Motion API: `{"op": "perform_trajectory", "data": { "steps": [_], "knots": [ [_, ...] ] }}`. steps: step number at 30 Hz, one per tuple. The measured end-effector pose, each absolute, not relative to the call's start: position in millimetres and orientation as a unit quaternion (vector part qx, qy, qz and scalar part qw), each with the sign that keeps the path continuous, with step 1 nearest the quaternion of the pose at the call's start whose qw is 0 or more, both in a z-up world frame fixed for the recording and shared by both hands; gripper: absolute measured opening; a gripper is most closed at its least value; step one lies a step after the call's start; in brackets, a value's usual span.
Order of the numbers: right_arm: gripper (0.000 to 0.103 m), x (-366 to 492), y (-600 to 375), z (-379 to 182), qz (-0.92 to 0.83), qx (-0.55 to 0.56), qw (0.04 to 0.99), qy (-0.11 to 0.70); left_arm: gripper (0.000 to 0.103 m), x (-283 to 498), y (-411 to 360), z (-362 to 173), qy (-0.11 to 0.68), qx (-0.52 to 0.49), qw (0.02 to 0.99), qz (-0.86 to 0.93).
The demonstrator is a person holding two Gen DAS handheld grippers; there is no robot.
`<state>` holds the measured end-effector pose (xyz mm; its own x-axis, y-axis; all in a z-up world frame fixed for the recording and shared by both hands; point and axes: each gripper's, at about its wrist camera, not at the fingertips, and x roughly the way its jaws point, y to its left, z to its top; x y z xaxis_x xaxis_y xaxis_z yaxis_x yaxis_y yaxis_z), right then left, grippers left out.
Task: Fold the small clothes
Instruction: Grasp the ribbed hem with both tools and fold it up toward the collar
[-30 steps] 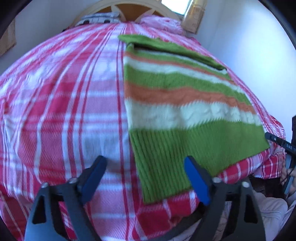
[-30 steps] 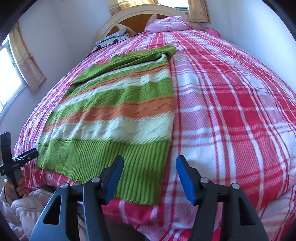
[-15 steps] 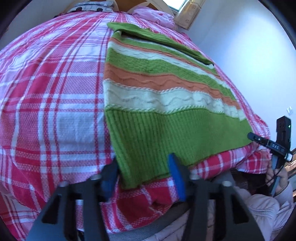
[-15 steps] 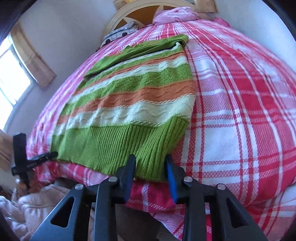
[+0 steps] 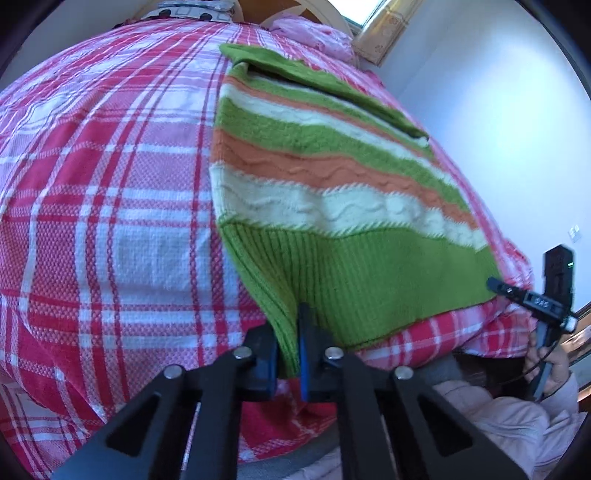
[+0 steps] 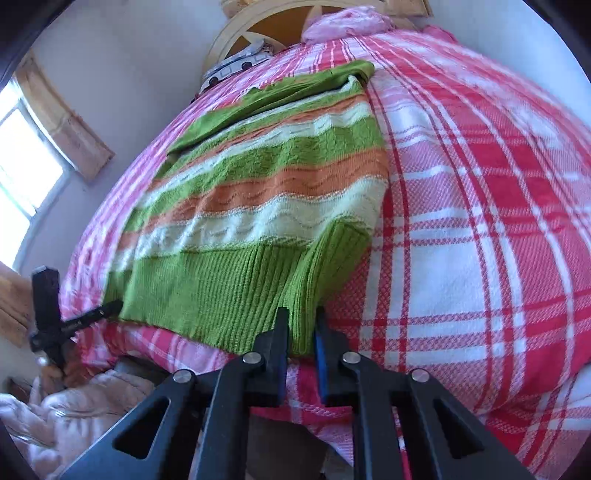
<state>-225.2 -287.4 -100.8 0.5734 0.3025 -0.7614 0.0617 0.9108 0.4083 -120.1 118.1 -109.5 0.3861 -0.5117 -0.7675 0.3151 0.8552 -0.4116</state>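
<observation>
A knitted sweater (image 5: 332, 177) with green, orange and cream stripes lies flat on the plaid bed, its ribbed green hem nearest me. My left gripper (image 5: 290, 347) is shut on the hem's near left corner, and the knit bunches into a ridge between the blue pads. The same sweater (image 6: 266, 192) shows in the right wrist view, where my right gripper (image 6: 301, 332) is shut on the hem's near right corner, the rib pulled up into folds. A sleeve lies folded across the sweater's far end.
The red, pink and white plaid cover (image 5: 110, 206) spreads wide on both sides of the sweater. A headboard (image 6: 258, 22) and pillows stand at the far end. White walls flank the bed. The other gripper (image 5: 550, 295) and a pale padded sleeve (image 5: 498, 417) show at the near edge.
Both grippers went from wide open above the hem to shut on its two near corners. They came closer to the bed's edge, and the ribbed knit now bunches between the pads.
</observation>
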Motion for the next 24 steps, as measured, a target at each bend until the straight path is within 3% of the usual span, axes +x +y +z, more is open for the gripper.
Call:
{"op": "perform_trajectory", "data": {
  "steps": [7, 13, 22, 24],
  "knots": [
    [0.011, -206.7, -312.7, -60.8, 0.147, 0.318, 0.85, 0.394, 0.006, -81.2, 117.9, -44.1, 0.446, -0.109, 0.841, -0.286],
    [0.009, -122.1, -334.3, -13.3, 0.173, 0.343, 0.861, 0.333, 0.006, 4.0, 97.8, -14.0, 0.424, -0.093, 0.86, -0.267],
    [0.009, -30.9, -376.0, -51.8, 0.073, 0.369, 0.866, 0.33, 0.008, 83.8, 109.0, -35.1, 0.467, -0.094, 0.856, -0.204],
    [0.009, -40.8, -372.1, -48.4, 0.093, 0.365, 0.871, 0.315, 0.022, 74.8, 117.5, -31.0, 0.459, -0.099, 0.851, -0.234]
  ]
}}
